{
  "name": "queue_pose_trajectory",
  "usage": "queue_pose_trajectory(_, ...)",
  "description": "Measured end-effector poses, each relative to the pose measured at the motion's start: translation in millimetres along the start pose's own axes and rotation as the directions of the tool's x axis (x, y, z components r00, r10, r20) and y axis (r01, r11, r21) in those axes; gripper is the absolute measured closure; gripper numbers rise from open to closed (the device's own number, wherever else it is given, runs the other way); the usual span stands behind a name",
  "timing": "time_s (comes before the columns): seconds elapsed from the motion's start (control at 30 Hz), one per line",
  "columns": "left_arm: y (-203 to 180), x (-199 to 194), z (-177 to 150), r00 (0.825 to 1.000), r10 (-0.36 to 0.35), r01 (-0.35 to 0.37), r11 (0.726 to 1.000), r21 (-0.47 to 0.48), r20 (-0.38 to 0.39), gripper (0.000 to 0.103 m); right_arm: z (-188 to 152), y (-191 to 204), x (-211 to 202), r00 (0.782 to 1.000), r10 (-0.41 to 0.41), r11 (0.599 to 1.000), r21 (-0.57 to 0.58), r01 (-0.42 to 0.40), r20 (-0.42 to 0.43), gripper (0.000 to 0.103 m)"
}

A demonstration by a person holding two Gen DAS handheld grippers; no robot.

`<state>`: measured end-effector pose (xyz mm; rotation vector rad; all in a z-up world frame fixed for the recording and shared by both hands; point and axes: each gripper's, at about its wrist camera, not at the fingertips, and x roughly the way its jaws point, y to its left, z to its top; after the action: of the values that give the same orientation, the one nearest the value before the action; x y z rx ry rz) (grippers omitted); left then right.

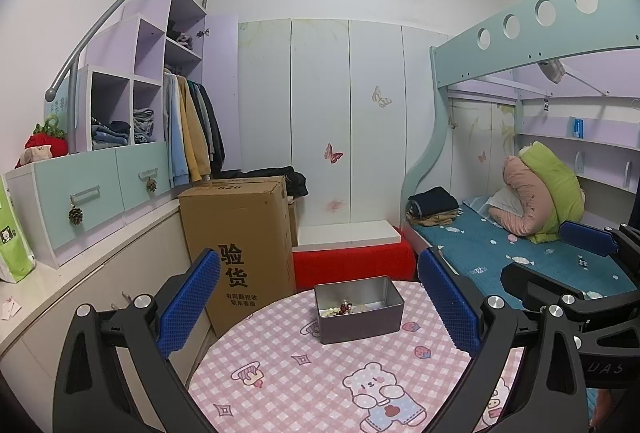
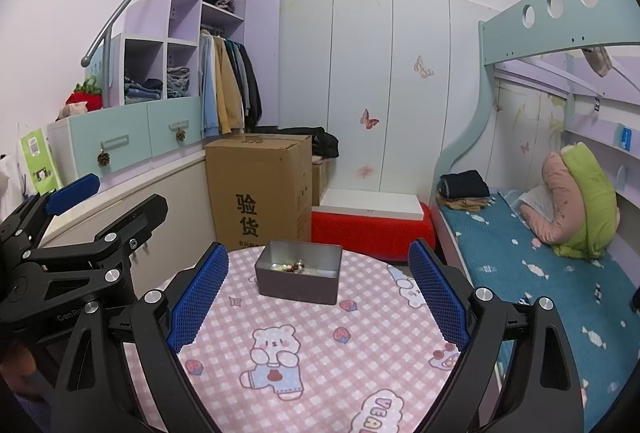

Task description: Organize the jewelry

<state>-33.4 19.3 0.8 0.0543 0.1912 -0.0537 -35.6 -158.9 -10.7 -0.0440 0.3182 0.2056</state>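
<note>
A grey metal tin (image 1: 362,325) (image 2: 298,287) stands at the far side of a round table with a pink checked cloth (image 1: 304,377) (image 2: 320,361). Beaded jewelry (image 1: 340,309) (image 2: 290,267), white and dark red beads, lies inside the tin. My left gripper (image 1: 318,299) is open and empty, held above the table, short of the tin. My right gripper (image 2: 318,293) is open and empty too, also short of the tin. The right gripper also shows at the right edge of the left wrist view (image 1: 560,253), and the left gripper at the left edge of the right wrist view (image 2: 104,197).
A tall cardboard box (image 1: 240,249) (image 2: 262,185) stands just behind the table at the left. A red bench with a white board (image 1: 352,253) (image 2: 372,221) is behind the table. A bunk bed (image 1: 520,253) (image 2: 540,257) runs along the right, a cabinet counter (image 1: 80,273) along the left.
</note>
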Motion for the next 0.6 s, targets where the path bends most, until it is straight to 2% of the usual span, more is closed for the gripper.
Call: queue_pose_trajectory(0.6, 1.5, 2.4, -0.8, 1.000, 0.000, 0.000, 1.000, 0.001, -0.007, 0.007, -3.7, -0.3, 1.6, 1.000, 0.000, 1.000, 0.002, 0.000, -0.005, 0.014)
